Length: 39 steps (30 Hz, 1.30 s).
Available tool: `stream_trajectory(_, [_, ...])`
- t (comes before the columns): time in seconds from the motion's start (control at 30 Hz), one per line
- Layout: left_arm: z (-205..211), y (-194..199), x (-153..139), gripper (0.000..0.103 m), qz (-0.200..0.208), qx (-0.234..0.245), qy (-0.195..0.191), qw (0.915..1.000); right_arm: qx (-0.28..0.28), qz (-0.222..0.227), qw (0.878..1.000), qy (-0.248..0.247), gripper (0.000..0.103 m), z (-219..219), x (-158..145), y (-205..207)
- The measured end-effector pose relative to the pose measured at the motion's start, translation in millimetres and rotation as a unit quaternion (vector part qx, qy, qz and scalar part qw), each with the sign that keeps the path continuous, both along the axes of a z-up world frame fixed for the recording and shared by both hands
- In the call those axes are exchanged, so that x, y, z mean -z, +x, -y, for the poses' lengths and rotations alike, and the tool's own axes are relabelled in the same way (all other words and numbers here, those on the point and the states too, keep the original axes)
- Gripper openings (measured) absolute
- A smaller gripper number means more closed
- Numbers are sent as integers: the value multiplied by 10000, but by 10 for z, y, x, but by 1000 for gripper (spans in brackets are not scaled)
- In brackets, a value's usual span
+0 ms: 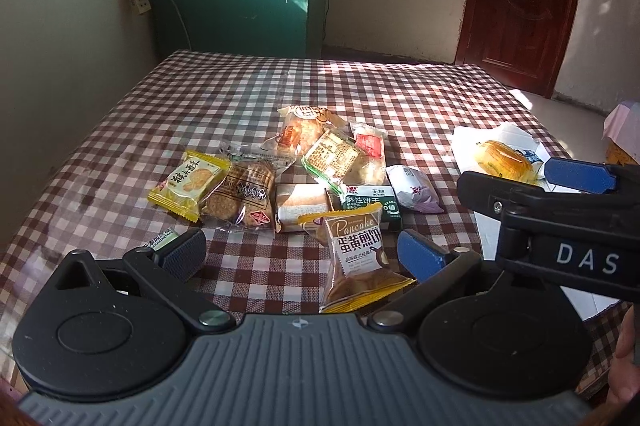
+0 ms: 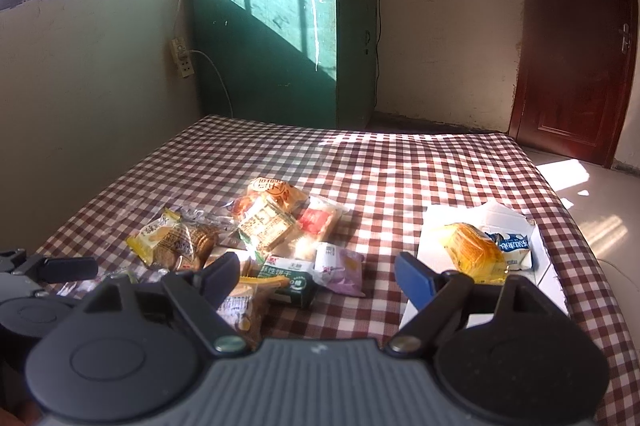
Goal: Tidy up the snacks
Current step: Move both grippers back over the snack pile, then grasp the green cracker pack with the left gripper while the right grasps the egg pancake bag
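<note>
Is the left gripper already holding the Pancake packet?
No, the left gripper is open, and the Pancake packet lies between its fingers, ungripped.

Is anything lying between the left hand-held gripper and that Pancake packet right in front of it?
Nothing visible blocks it. The Pancake packet already sits between the spread fingers of the left hand-held gripper, nearer the right finger. The other snacks lie beyond it on the checkered tablecloth.
</note>
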<state>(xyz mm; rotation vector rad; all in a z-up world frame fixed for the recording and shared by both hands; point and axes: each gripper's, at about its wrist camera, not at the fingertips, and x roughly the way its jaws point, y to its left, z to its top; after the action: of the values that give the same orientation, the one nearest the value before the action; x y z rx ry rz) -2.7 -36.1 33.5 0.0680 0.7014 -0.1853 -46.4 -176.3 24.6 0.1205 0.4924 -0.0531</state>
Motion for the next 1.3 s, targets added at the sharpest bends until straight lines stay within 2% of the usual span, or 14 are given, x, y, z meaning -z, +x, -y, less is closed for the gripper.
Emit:
stream_trajectory(0.3, [-292, -140, 193, 103, 175, -76, -213, 9996, -380, 32, 9992, 102, 87, -251, 148, -31])
stream_trajectory(0.43, [-446, -105, 281, 103, 157, -311, -138, 9993, -517, -11, 9986, 120, 87, -314, 212, -23])
stream_trajectory(0.6, [-674, 122, 403, 103, 126, -711, -33, 9974, -536, -29, 9984, 172, 87, -296, 258, -16])
stream_trajectory(0.77, [-758, 424, 578, 103, 283, -130, 469, 9984, -537, -122, 9983, 169, 87, -275, 320, 4])
stream_trajectory(0.9, [-686, 568, 751, 103, 162, 375, 947, 9947, -505, -201, 9983, 218, 87, -247, 366, 34])
stream_trajectory(0.93, [-683, 589, 791, 103, 85, 455, 913, 9947, -504, -207, 9983, 216, 87, -246, 370, 39])
stream_trajectory(1.0, [-686, 599, 823, 96, -69, 507, 660, 9965, -505, -230, 9983, 199, 87, -253, 389, 56])
stream_trajectory(1.07, [-712, 561, 816, 72, -103, 525, 371, 9979, -509, -271, 9981, 204, 87, -262, 420, 84])
stream_trajectory(1.1, [-708, 544, 813, 67, -168, 541, 220, 9981, -518, -314, 9979, 209, 87, -271, 443, 104])
stream_trajectory(1.17, [-691, 533, 816, 60, -180, 471, 206, 9985, -513, -378, 9978, 203, 87, -290, 483, 148])
stream_trajectory(1.3, [-629, 525, 835, 58, -225, 254, 32, 9994, -531, -526, 9970, 187, 87, -367, 563, 275])
